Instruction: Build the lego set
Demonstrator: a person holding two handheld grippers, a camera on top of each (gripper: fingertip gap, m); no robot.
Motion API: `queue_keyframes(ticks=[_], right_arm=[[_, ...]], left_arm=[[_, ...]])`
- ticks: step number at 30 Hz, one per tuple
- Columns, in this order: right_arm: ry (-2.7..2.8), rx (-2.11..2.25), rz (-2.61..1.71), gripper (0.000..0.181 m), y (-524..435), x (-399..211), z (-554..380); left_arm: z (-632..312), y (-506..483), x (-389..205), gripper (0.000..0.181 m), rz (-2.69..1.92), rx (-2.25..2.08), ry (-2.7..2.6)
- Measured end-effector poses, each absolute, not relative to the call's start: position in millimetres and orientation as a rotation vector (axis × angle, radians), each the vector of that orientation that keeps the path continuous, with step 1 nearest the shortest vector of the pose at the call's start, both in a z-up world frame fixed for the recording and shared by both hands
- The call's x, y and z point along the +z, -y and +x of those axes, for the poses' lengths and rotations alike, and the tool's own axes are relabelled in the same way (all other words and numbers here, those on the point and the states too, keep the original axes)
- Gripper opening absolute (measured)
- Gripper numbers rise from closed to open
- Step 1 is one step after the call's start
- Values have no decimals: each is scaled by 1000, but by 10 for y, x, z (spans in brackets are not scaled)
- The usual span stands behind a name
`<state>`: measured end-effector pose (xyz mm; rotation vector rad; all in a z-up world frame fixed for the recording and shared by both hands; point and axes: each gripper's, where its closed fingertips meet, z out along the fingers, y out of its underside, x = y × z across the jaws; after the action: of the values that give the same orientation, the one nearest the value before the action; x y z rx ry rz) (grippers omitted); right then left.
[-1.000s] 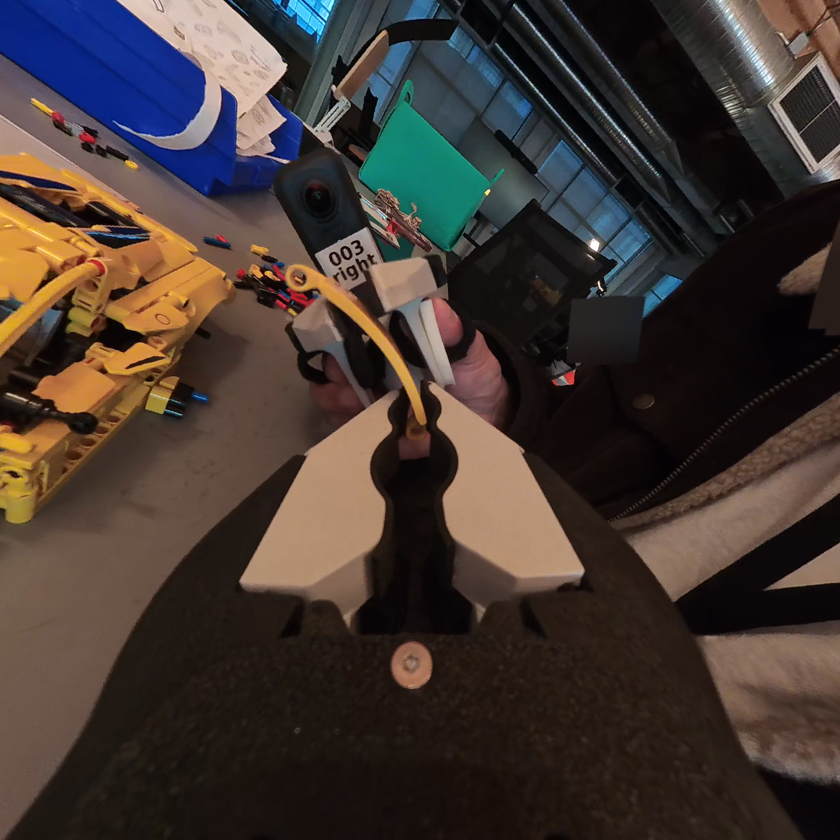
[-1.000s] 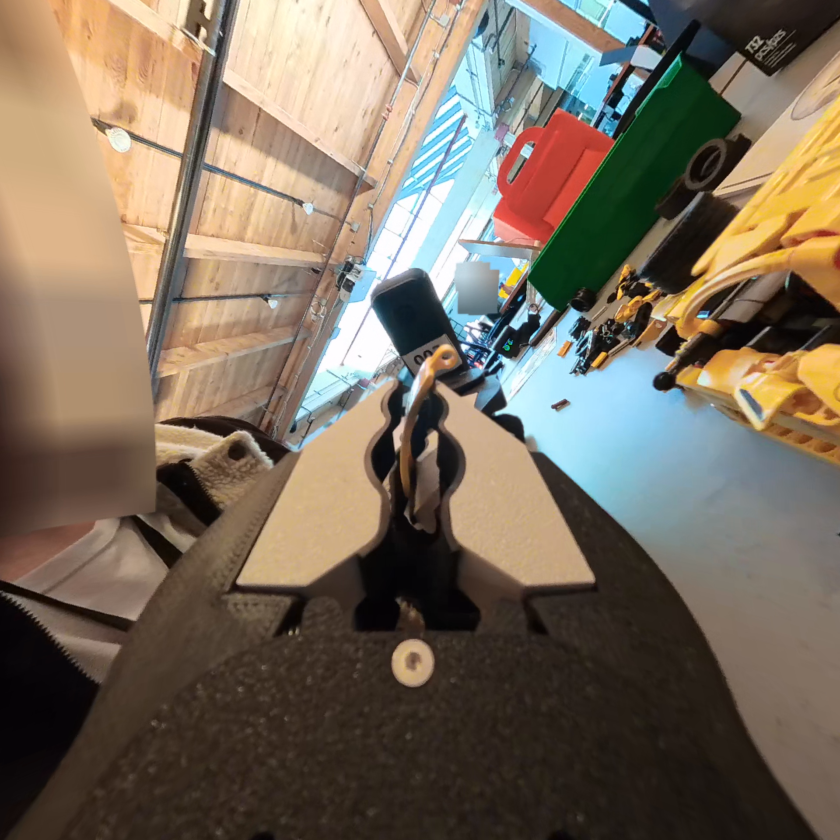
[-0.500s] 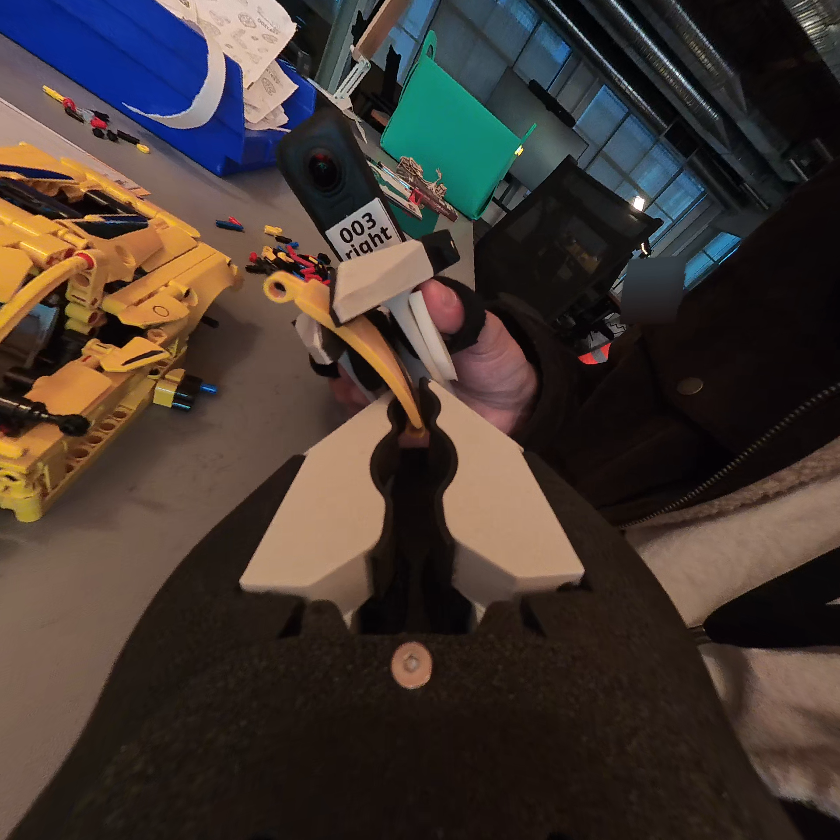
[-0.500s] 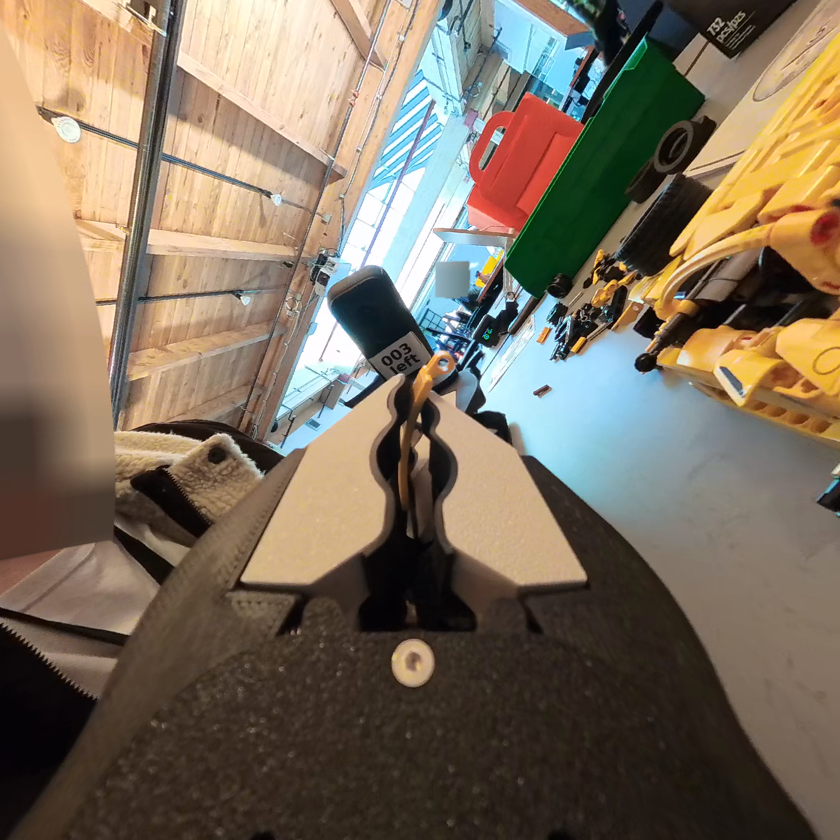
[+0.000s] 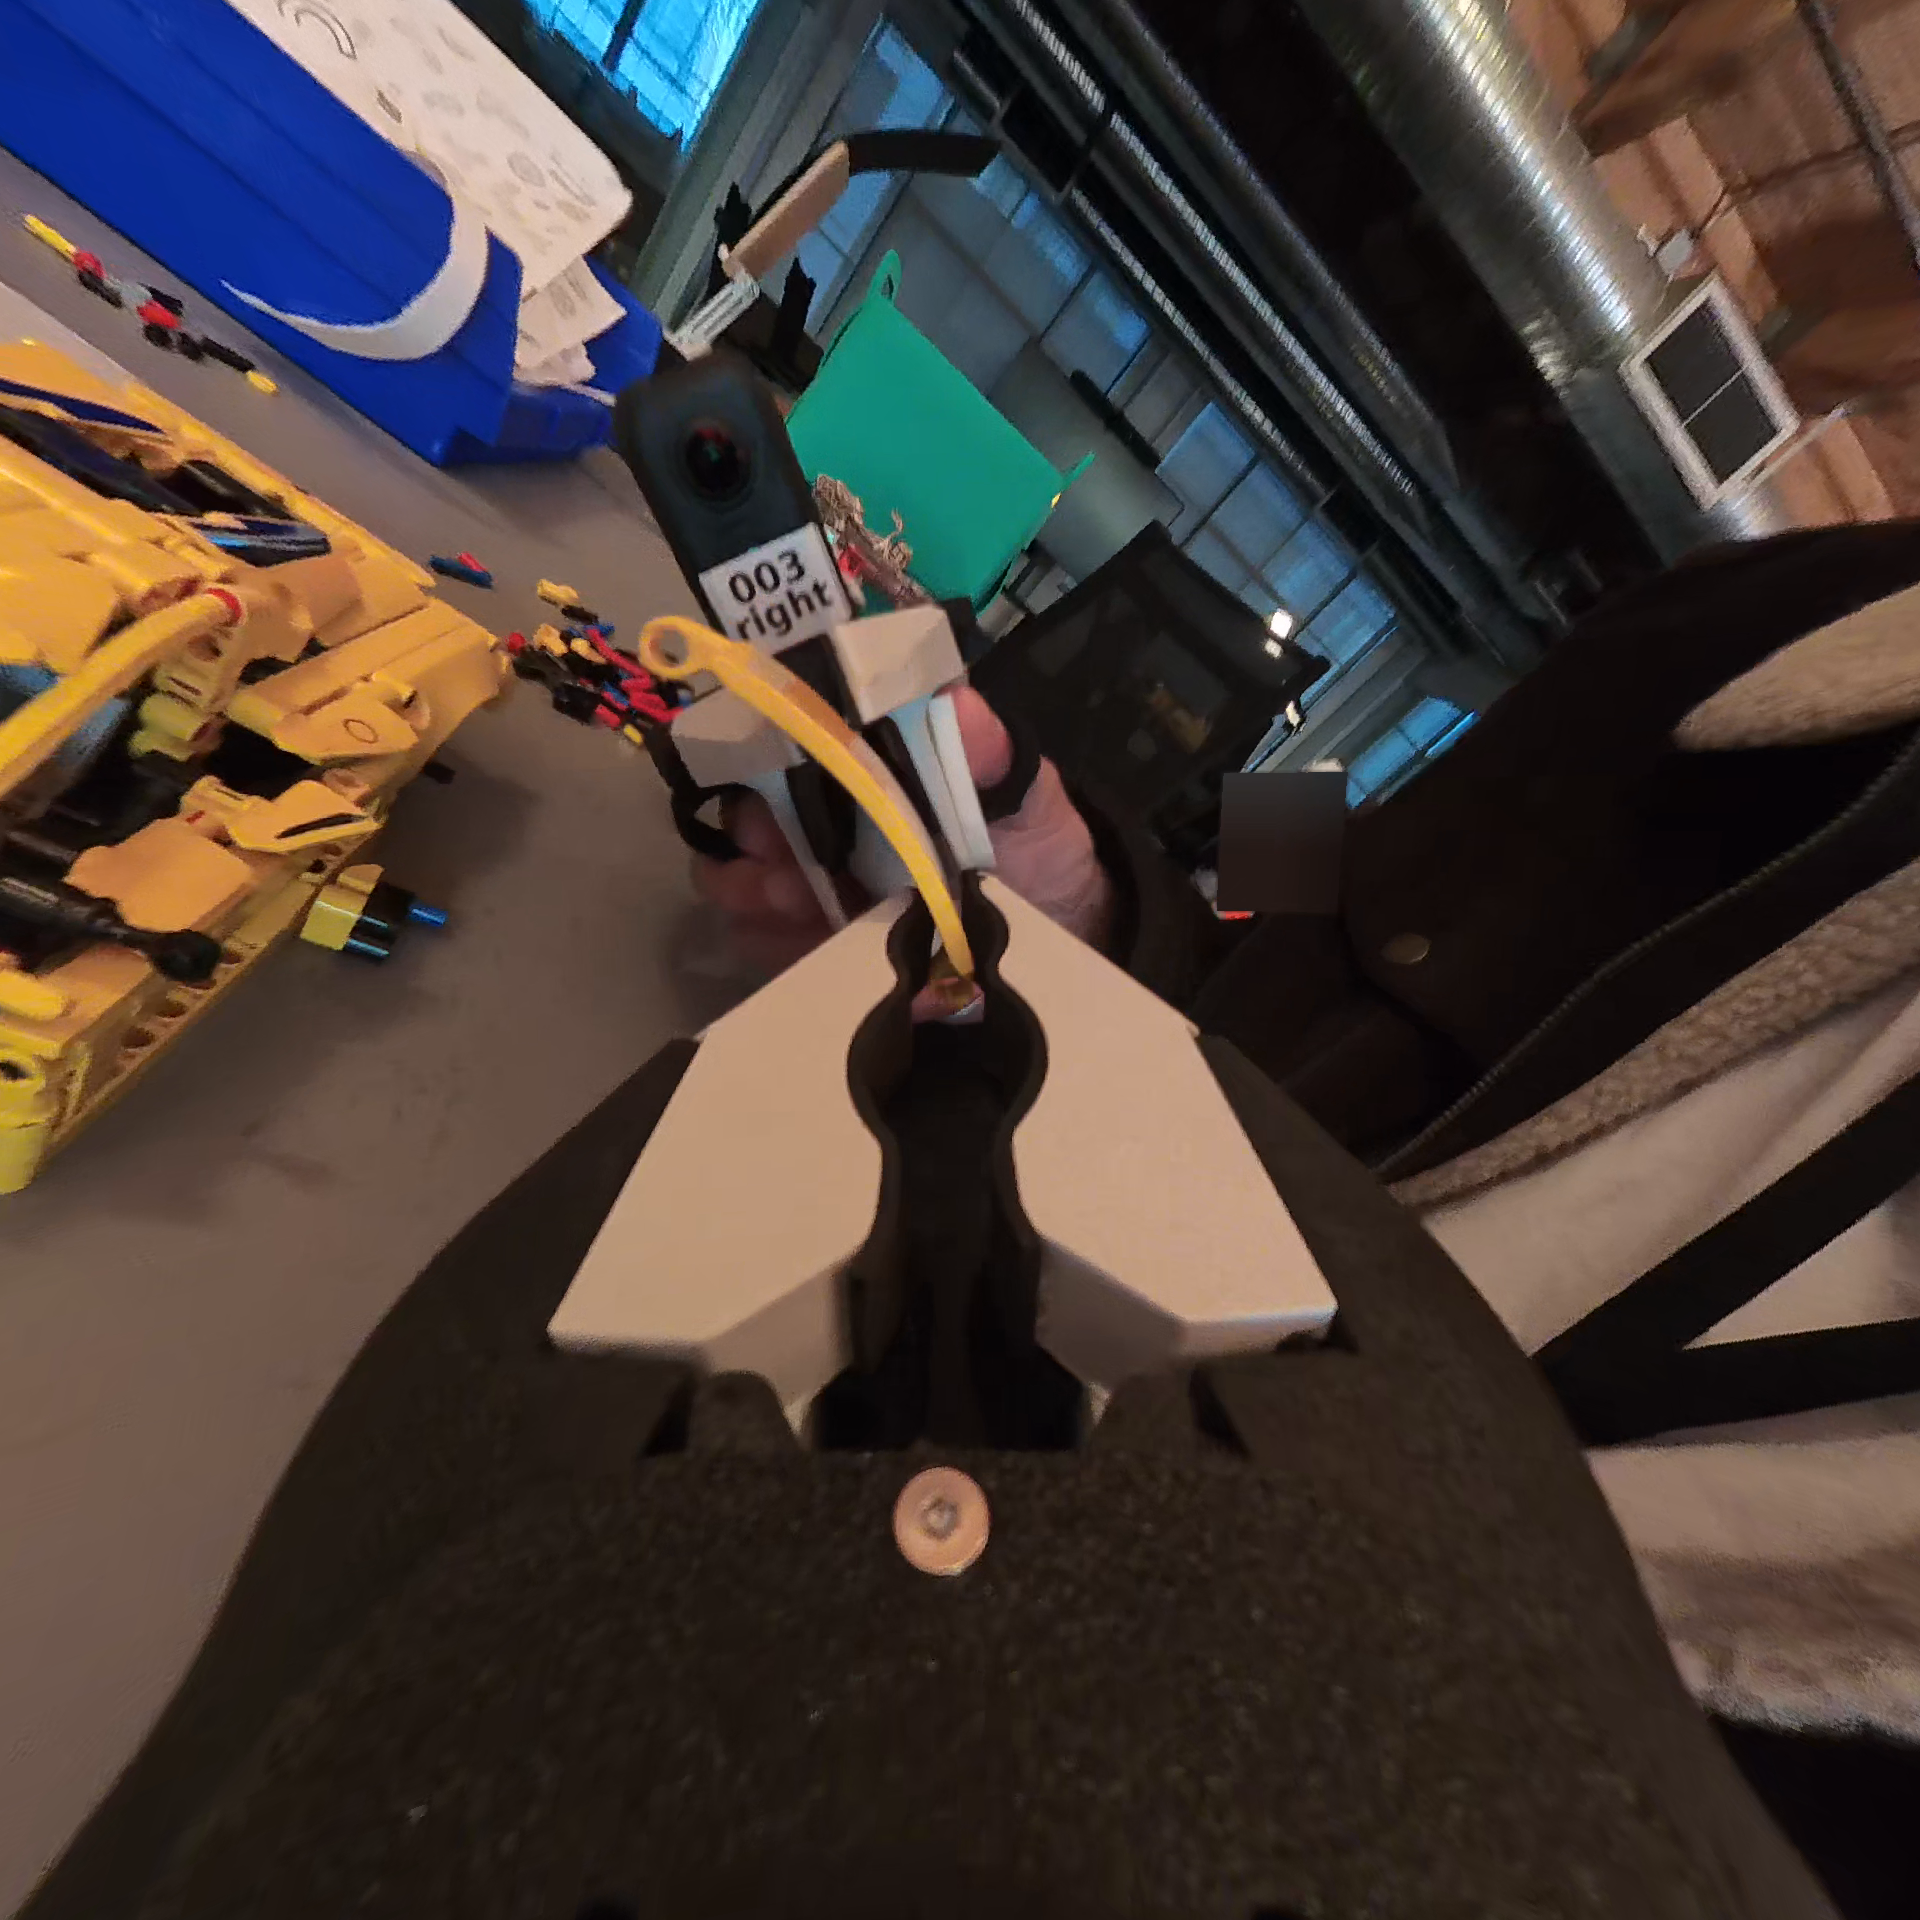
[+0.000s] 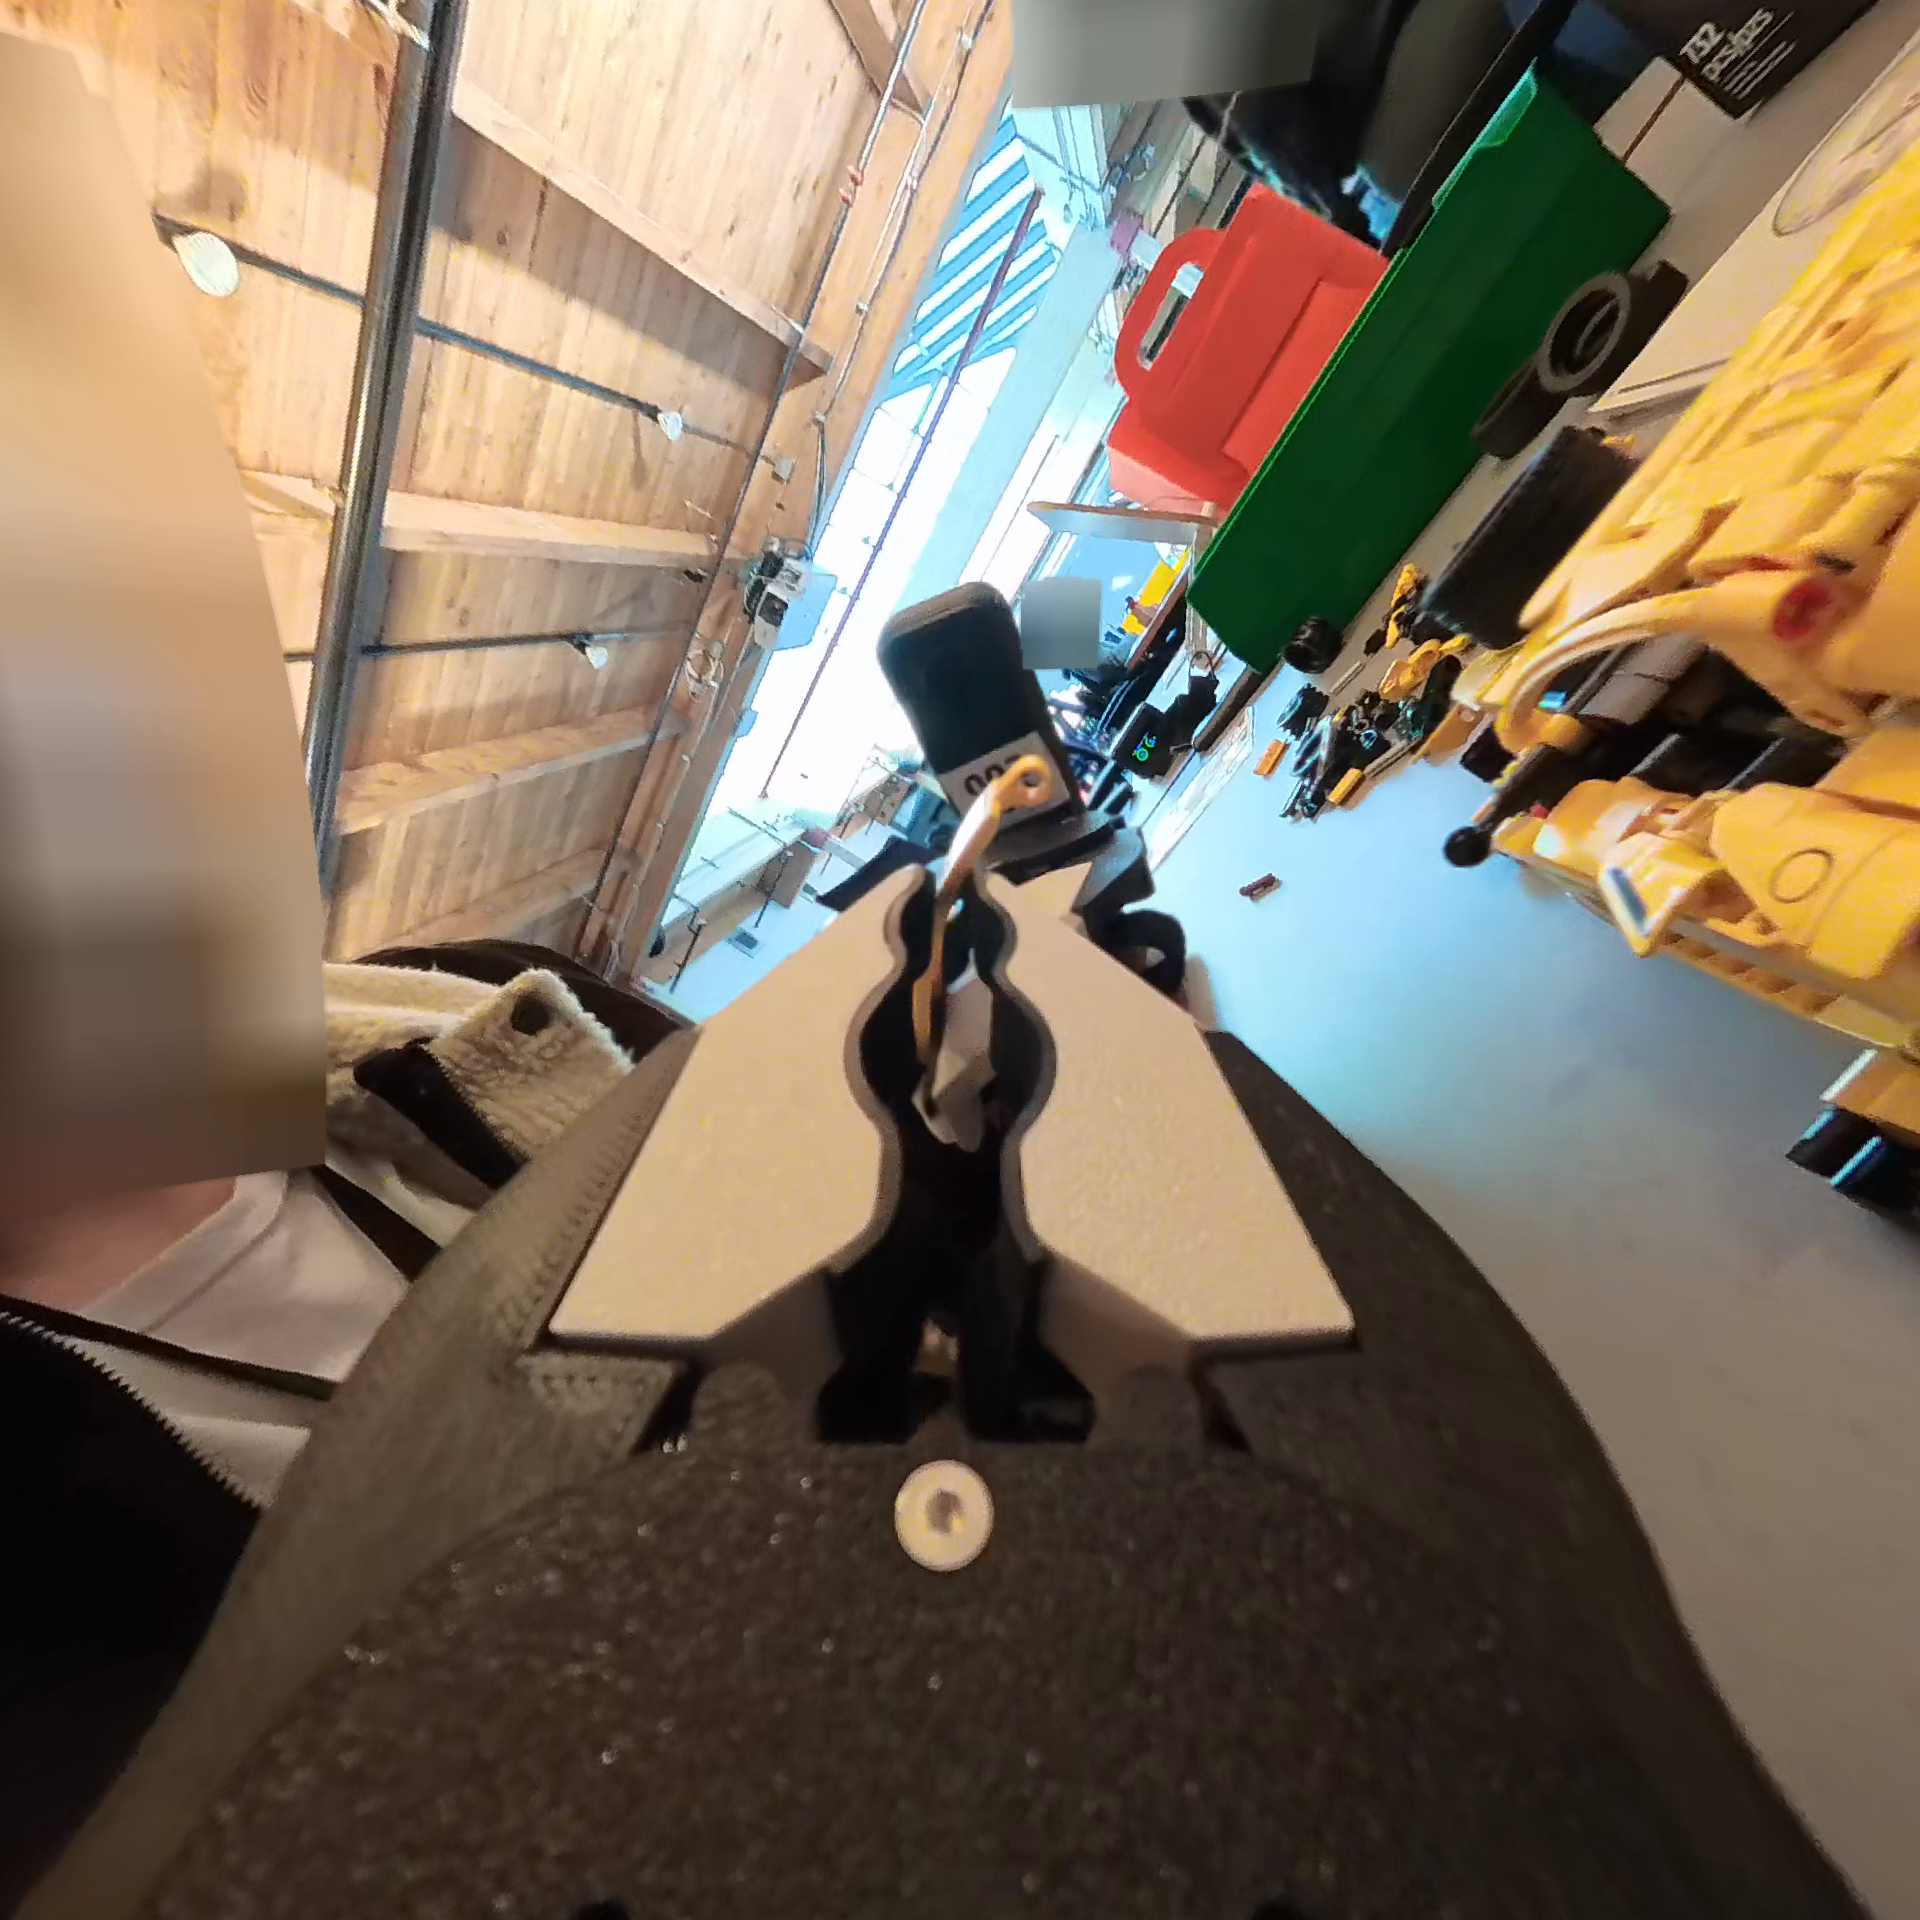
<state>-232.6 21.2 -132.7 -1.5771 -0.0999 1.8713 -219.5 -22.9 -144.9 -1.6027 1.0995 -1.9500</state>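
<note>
Lego set: large yellow plastic car model [image 5: 197, 748] sits on the grey table [image 5: 312, 1299], toward its left edge in the left wrist view. Thin curved yellow flex piece [image 5: 831, 748] is held aloft between both tools. Left gripper [image 5: 940, 940] is clamped on one end; right gripper [image 6: 951, 914] looks pinched on the other. Risks, as judged: opposing pulls could bow the piece and pop it free; a drop sends it among the loose pins [image 5: 597, 675].

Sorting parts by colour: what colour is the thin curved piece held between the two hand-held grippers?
Yellow; the thin curved piece shows best in the left wrist view.
</note>
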Motion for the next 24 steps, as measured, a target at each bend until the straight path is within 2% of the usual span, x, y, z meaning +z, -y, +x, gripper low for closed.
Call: queue_keyframes(ticks=[4, 6, 7, 16, 19, 24], right_arm=[[91, 1863, -1588, 2, -216, -1328, -2297], [46, 1788, -1587, 1, -284, -1339, -2186], [20, 1743, -1583, 1, -321, -1346, -2120], [-109, 1769, -1482, 1, -390, -1306, -1876], [-113, 1777, -1479, 1, -387, -1309, -1906], [-187, 1787, -1431, 1, -419, -1294, -1855]], left_arm=[[-2168, 205, -1490, 6, -1632, -1884, -1101], [-2184, 89, -1481, 31, -1660, -1902, -1009], [-2191, 45, -1486, 34, -1677, -1925, -972], [-2230, -244, -1529, 33, -1744, -1817, -812], [-2213, -296, -1586, 33, -1754, -1577, -876], [-2190, -332, -1740, 34, -1615, -837, -1154]])
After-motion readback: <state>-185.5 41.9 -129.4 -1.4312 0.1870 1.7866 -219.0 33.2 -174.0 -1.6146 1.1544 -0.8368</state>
